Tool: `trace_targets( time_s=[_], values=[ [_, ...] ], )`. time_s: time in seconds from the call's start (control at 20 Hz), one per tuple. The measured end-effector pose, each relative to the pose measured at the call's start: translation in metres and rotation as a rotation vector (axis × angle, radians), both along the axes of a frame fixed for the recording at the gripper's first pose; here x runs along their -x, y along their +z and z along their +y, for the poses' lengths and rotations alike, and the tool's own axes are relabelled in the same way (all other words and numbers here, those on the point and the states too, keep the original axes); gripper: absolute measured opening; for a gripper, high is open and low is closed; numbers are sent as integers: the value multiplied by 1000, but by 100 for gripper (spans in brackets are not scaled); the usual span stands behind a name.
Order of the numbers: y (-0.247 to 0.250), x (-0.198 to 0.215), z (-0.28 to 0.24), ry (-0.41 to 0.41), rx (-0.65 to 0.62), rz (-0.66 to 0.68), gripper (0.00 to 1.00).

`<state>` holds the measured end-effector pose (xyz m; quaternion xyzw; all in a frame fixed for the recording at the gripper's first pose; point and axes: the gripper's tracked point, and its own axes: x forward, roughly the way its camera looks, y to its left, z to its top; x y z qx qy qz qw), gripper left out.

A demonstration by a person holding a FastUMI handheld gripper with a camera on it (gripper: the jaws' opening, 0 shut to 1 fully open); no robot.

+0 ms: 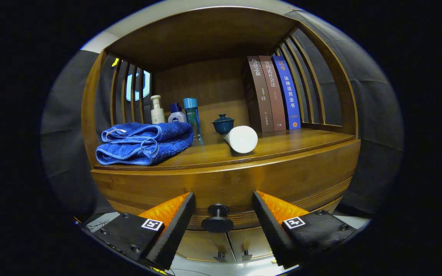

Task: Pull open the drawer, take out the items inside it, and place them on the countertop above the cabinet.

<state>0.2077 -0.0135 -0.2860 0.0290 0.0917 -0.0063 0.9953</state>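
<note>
Cabinet (221, 180) fills the space ahead of the gripper (224, 207), wooden, slatted sides, countertop (282, 143) beyond and above the fingers. Drawer (244, 184) front is closed, flush under the countertop, directly ahead. Folded blue towel (144, 142) lies up and left of the fingers; three upright books (272, 94) stand up and right, against the back. White cylinder (242, 139) lies on its side near the countertop's middle, small lidded teal cup (223, 124) behind it, three bottles (175, 113) behind the towel. Drawer knob (217, 218) sits between the fingers, untouched; fingers spread apart, gripping nothing.
</note>
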Motion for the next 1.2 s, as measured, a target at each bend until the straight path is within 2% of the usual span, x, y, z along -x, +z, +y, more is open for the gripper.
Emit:
trace_targets(
  time_s=[0.2,0.45,0.85,1.2],
  values=[
    [34,11,12,37,72,-60,99],
    [66,40,29,86,59,-36,99],
    [151,107,28,92,89,-121,99],
    [187,159,27,105,117,-75,99]
  ],
)
